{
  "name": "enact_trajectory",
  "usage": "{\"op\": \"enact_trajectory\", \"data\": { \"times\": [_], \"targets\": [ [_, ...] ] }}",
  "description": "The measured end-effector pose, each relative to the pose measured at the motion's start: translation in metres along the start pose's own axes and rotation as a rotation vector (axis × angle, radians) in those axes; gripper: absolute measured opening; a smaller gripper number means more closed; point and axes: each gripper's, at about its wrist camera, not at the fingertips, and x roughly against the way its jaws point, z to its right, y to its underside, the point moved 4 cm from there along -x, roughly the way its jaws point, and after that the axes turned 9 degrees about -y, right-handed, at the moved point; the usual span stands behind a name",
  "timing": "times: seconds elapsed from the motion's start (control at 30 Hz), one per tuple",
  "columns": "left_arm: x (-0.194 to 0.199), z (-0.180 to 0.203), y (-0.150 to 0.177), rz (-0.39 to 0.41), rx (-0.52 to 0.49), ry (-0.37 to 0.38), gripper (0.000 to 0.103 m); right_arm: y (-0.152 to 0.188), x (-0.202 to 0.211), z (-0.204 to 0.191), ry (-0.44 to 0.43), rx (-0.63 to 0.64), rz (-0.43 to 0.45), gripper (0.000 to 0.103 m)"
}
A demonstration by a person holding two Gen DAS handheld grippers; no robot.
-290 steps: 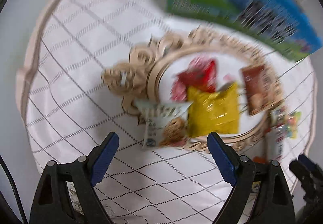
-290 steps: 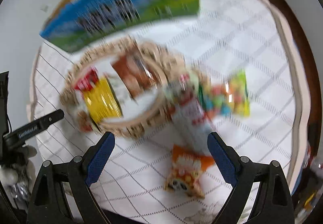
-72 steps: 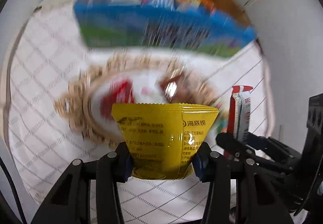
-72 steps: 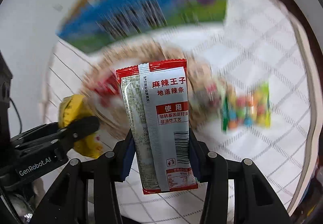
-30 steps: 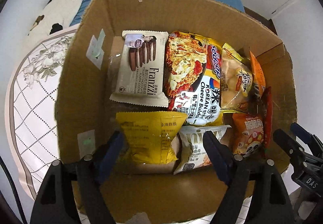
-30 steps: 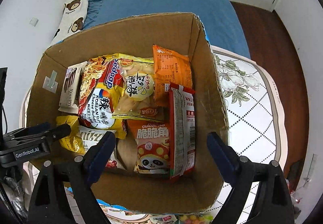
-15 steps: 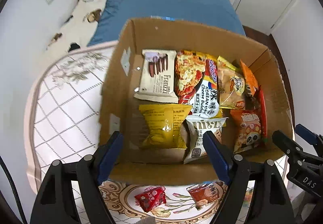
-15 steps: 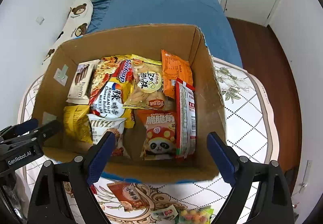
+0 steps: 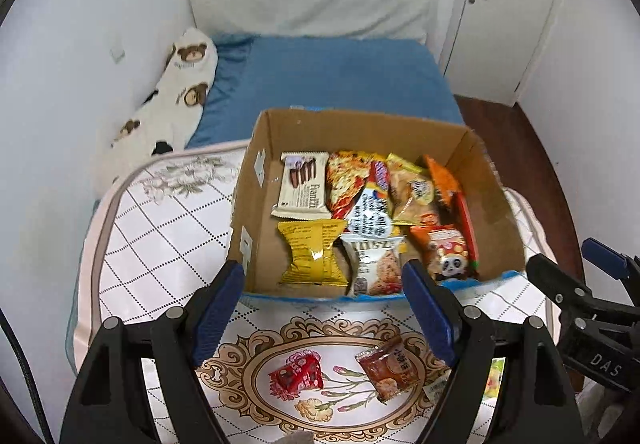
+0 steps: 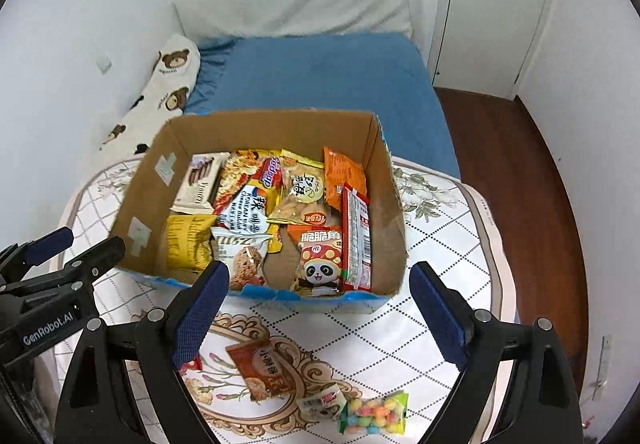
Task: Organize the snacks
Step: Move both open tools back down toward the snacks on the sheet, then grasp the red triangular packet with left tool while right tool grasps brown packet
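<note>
Bedroom tabletop (image 9: 160,244): both grippers, left (image 9: 324,308) and right (image 10: 320,304), hover with fingers spread, empty. Next, center over the brown packet (image 10: 262,368) before closing, away from the cardboard box (image 10: 384,172).

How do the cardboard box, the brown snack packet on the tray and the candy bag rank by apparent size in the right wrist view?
1. cardboard box, by far the largest.
2. brown snack packet.
3. candy bag, only slightly smaller; it sits nearest the picture's distorted edge, so the last two are unsure.
</note>
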Motion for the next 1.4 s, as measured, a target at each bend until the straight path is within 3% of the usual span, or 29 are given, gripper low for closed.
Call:
{"op": "enact_trajectory", "data": {
  "times": [0.27, 0.4, 0.67, 0.73, 0.8, 1.13, 1.27, 1.33, 1.4],
  "targets": [
    [0.034, 0.002, 0.023, 0.021, 0.004, 0.040, 0.081, 0.029, 0.043, -0.004, -0.048, -0.029, 0.040, 0.094],
    [0.025, -0.002, 0.046, -0.030, 0.008, 0.039, 0.081, 0.054, 0.038, 0.000, -0.075, -0.068, -0.007, 0.094],
    [-0.055, -0.025, 0.115, -0.279, 0.049, -0.021, 0.081, 0.124, -0.042, 0.015, -0.135, -0.164, -0.202, 0.093],
    [-0.080, -0.028, 0.130, -0.332, 0.033, -0.045, 0.081, 0.138, -0.069, 0.015, -0.145, -0.173, -0.251, 0.089],
    [-0.099, -0.027, 0.141, -0.380, 0.000, -0.051, 0.081, 0.150, -0.092, 0.013, -0.160, -0.181, -0.293, 0.077],
    [-0.180, -0.014, 0.155, -0.562, -0.012, -0.015, 0.081, 0.167, -0.169, -0.017, -0.175, -0.118, -0.394, 0.077],
    [-0.200, -0.016, 0.162, -0.596, 0.031, -0.001, 0.059, 0.172, -0.190, -0.028, -0.155, -0.091, -0.427, 0.077],
    [-0.198, -0.018, 0.166, -0.594, 0.032, -0.006, 0.036, 0.175, -0.199, -0.033, -0.131, -0.066, -0.439, 0.077],
    [-0.195, -0.020, 0.169, -0.589, 0.037, -0.005, 0.032, 0.178, -0.205, -0.037, -0.100, -0.043, -0.446, 0.077]
  ]
}}
